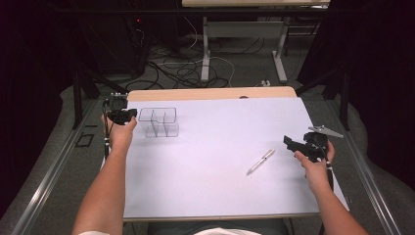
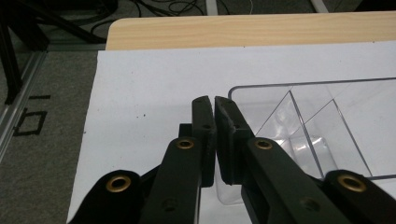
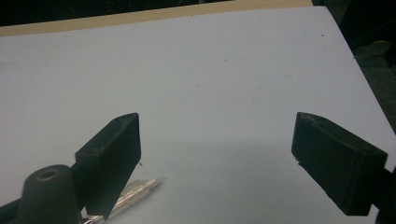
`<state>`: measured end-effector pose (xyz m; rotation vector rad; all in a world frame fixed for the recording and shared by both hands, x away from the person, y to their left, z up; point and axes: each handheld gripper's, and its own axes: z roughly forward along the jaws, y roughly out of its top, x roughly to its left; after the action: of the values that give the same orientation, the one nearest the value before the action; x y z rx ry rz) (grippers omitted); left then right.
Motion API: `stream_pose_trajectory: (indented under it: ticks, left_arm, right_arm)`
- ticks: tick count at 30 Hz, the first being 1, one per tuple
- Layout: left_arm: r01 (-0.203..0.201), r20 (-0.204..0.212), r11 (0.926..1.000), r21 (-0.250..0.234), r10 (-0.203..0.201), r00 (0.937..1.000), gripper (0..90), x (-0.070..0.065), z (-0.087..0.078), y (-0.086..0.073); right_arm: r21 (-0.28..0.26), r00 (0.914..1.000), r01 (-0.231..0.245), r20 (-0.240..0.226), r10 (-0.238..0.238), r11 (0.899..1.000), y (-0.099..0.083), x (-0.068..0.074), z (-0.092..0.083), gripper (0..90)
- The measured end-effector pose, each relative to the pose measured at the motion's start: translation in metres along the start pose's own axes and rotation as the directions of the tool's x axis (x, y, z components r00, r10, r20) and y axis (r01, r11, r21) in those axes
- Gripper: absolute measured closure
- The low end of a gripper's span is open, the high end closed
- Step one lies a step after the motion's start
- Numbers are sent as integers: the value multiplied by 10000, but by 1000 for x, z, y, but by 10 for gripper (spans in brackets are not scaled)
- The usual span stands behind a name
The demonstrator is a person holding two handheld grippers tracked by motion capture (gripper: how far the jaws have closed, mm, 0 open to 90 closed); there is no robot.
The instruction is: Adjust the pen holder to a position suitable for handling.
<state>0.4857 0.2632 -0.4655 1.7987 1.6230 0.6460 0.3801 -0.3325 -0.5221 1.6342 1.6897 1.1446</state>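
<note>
The left tongs (image 2: 215, 103) are clamped on the near-left wall of the clear divided box (image 1: 159, 122) at the bench's (image 1: 215, 186) far left. A thin corner grip could slip or tip it. Farther right lies the pen (image 1: 261, 161), beside the wide-open, empty right tongs (image 1: 292, 145).

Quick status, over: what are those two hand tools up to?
Left tool shut on clear organizer wall. Right tool open, empty. Pen loose on white sheet. Nothing in the way.

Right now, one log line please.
left gripper: shut on clear organizer wall | right gripper: open, empty | pen: on table, untouched
</note>
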Motion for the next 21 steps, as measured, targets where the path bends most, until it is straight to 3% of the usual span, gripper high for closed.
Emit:
stream_pose_trajectory:
  ticks: [7, 9, 13, 21]
  left_arm:
    - [-175, 172, 9994, 296, 170, 9997, 896, -4, 4, -1]
    - [-347, -58, 9987, 379, 349, 9994, 896, -7, 8, -2]
    - [-353, -53, 9964, 775, 359, 9993, 896, -6, 10, -3]
    - [-160, 95, 9993, 333, 157, 9998, 897, -5, 11, -8]
  right_arm:
    - [79, 10000, -47, -10, 47, 10000, -1, -1, 1, 154]
    - [105, 10000, -50, -6, 50, 9999, -1, -1, 1, 154]
    - [62, 10000, -77, 9, 77, 10000, -1, -1, 2, 154]
    - [146, 10000, -57, -36, 57, 9999, -1, 0, 3, 154]
